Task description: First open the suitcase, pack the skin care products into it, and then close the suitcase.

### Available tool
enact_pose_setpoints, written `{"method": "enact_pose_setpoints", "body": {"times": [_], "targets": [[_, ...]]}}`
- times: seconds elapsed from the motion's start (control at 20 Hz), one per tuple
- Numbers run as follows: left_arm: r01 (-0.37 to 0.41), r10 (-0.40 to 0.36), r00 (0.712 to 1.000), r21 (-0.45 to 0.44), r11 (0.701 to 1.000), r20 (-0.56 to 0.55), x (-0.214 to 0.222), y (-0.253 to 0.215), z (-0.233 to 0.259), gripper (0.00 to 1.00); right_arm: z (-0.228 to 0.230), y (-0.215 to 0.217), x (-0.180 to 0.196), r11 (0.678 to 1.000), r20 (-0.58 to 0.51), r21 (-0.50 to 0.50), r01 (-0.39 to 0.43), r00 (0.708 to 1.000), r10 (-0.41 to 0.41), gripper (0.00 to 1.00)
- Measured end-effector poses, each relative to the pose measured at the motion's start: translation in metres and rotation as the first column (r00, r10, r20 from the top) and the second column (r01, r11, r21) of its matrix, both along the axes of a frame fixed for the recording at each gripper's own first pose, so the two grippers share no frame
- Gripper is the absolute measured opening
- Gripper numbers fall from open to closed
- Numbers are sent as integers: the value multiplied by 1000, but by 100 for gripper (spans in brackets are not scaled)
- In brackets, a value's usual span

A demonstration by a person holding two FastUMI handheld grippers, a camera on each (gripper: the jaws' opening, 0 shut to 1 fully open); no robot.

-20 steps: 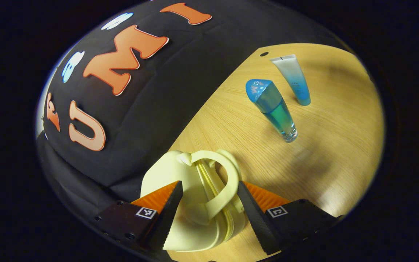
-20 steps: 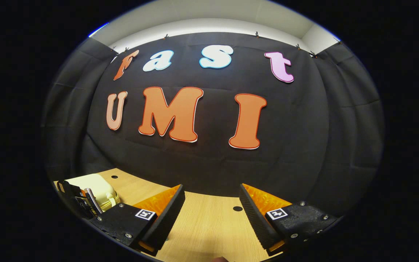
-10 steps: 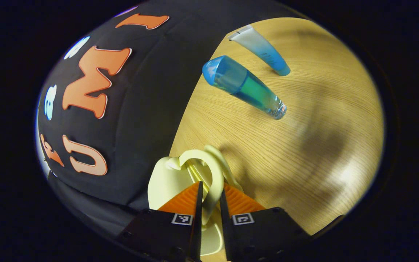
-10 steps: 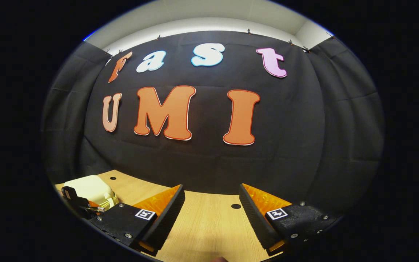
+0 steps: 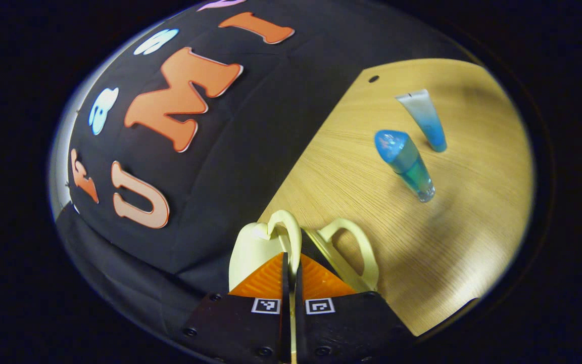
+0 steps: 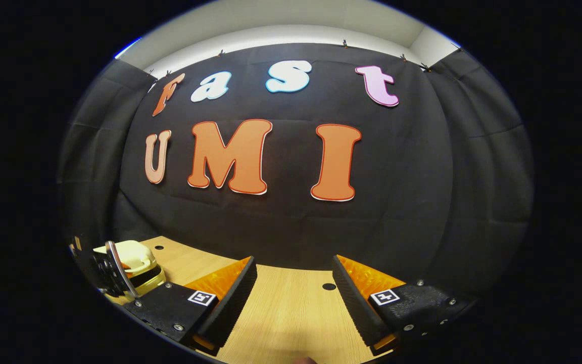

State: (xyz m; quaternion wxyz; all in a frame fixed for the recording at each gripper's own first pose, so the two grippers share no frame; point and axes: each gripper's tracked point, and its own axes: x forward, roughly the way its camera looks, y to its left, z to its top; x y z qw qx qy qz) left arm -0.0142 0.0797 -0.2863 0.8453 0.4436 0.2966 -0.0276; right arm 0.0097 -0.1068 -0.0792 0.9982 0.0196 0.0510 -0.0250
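Observation:
A small pale yellow suitcase stands on the wooden table against the black wall. My left gripper is shut on one of its two loop handles. The other handle leans away to the right, with a dark gap between the two shells. Farther out on the table stand a blue capped bottle and a blue-and-white tube. In the right gripper view, my right gripper hangs open over bare table, and the suitcase sits at the lower left with the left gripper on it.
The black cloth wall runs right behind the suitcase and along the table's far edge. Small round holes mark the tabletop near the wall. Bare wood lies between the suitcase and the two products.
My left gripper went from open around the handles to shut on one handle. The suitcase's two halves have since parted, showing a dark gap. The right gripper has barely moved.

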Motion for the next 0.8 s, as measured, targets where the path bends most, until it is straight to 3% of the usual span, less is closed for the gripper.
{"method": "enact_pose_setpoints", "body": {"times": [0.4,0.8], "targets": [[-63,97,986,-239,969,133,13,57,85,4,10,45,4,1000,-9,-23,15,1000,-15,95],[-94,192,951,-363,927,244,26,195,156,4,30,138,22,1000,-16,-30,7,1000,-7,95]]}}
